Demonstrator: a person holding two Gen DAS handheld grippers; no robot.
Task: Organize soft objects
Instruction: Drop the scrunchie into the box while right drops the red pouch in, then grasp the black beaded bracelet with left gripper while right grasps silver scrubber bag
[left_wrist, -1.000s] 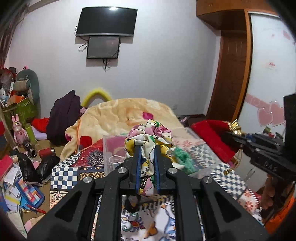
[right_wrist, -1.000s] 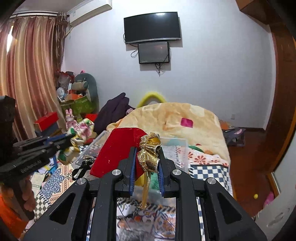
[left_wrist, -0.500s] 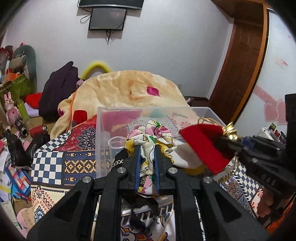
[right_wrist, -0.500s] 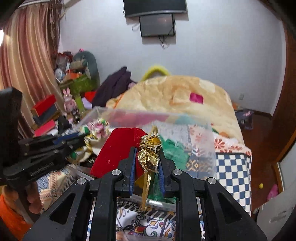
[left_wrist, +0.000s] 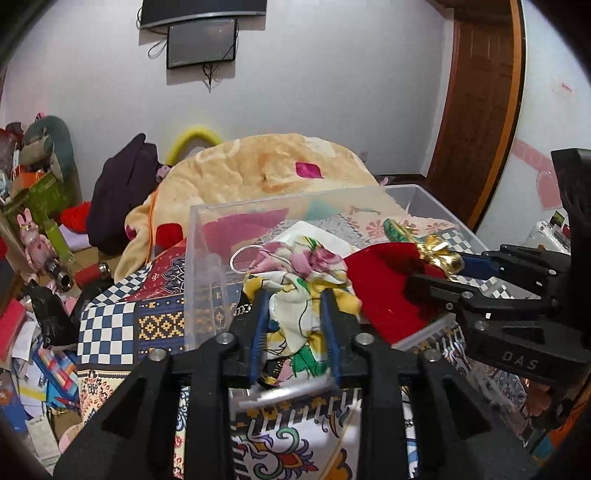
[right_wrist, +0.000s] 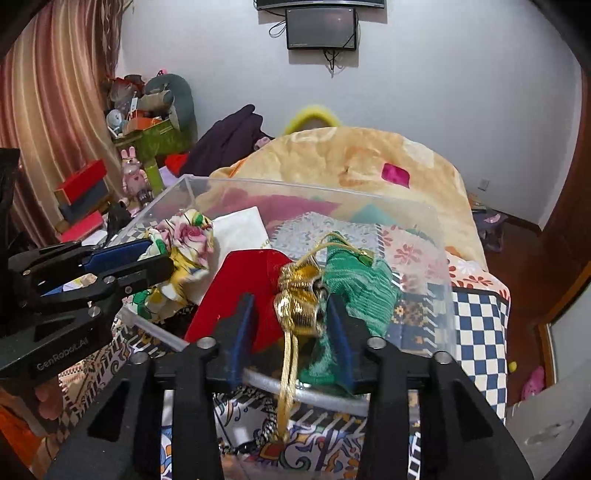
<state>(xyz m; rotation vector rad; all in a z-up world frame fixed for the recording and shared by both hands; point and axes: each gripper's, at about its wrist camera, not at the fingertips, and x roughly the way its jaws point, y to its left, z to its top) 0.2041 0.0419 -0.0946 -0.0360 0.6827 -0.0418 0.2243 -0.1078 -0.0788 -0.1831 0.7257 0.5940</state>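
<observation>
Both grippers hang over the near edge of a clear plastic bin (left_wrist: 207, 236) on the bed. The left gripper (left_wrist: 293, 325) has parted jaws around a floral pouch (left_wrist: 295, 280); the right gripper (right_wrist: 291, 321), likewise spread, is around a red pouch (right_wrist: 240, 288). Best to let each fall inside the bin's wall, clear of the rim.

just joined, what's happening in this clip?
A person holds a two-finger tool in each hand over a clear plastic storage box on a patterned bedspread. The left tool has its jaws spread around a floral fabric pouch; the right tool has its jaws parted around the gold ribbon bow of a red velvet pouch. Both pouches sit at the box's near rim, seemingly being dropped in. A green knitted item lies inside.
</observation>
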